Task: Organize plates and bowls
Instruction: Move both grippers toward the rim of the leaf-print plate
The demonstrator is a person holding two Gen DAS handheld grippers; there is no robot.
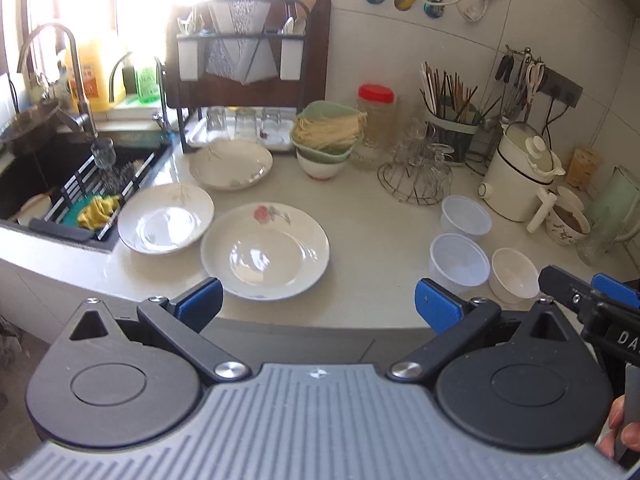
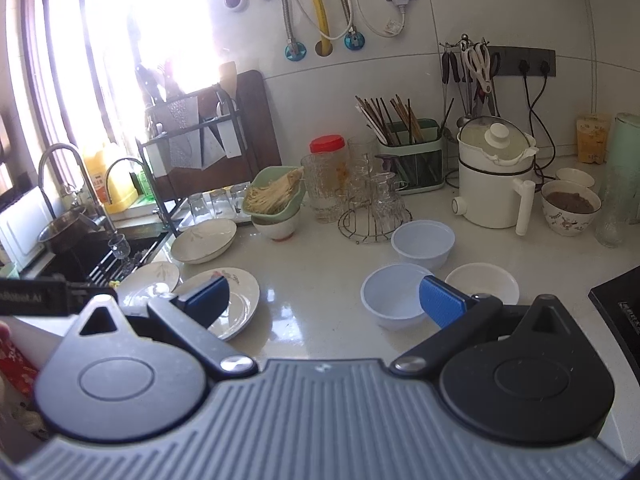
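With both grippers' jaws wide and empty, watch the flowered plate [image 1: 265, 251] near the worktop's front edge: a nudge could slide it off.

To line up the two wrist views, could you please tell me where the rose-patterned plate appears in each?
Left wrist: rose-patterned plate lies centre, just beyond the open left gripper.
Right wrist: same plate sits lower left, partly behind the open right gripper's left finger.
Shared landmark: red-lidded jar.
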